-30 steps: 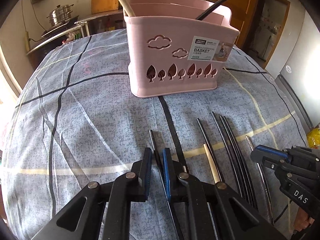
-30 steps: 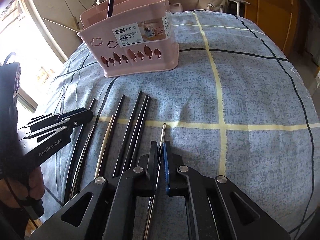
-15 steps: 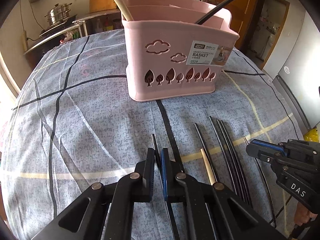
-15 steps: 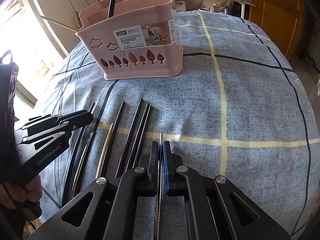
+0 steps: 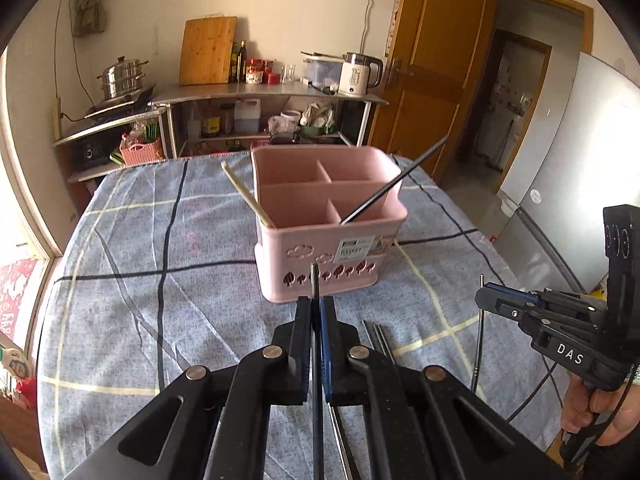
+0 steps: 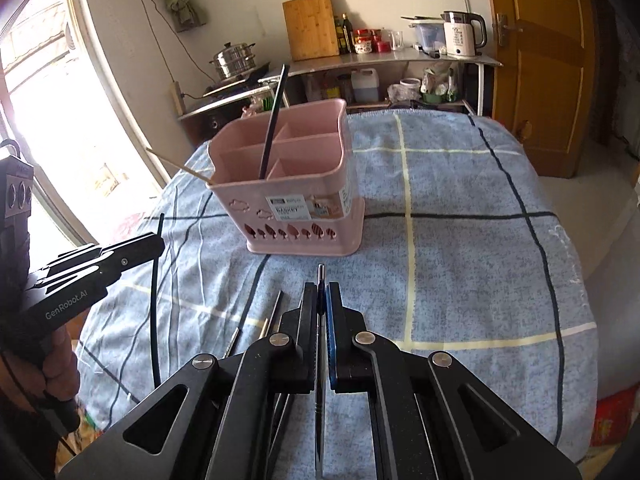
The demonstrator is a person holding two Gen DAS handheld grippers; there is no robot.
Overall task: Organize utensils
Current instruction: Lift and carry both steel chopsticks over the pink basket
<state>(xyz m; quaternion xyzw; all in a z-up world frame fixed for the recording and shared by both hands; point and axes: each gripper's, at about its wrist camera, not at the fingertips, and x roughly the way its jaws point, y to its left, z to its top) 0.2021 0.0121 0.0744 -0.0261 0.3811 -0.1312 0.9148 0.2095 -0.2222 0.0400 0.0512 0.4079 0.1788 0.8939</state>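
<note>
Both tools are rising off the surface (image 5: 120,280) versus 1 second back: the basket (image 5: 328,236), then filling the upper frame, is now sitting mid-frame with its 4 compartments visible from above.

Left tool (image 5: 316,312) is clamping a black chopstick (image 5: 315,280), tip poking out toward the basket. Right tool (image 6: 321,300) is pinching a metal chopstick (image 6: 320,276) the same way. Both are gripping near one end, probably so the long end hangs free for dropping in upright.

Basket is already holding a black stick (image 5: 392,184) leaning right and a pale wooden one (image 5: 246,196) leaning left, in the near compartments. Remaining chopsticks (image 5: 378,336) are lying on the cloth, lower centre, partly hidden behind the tool.
</note>
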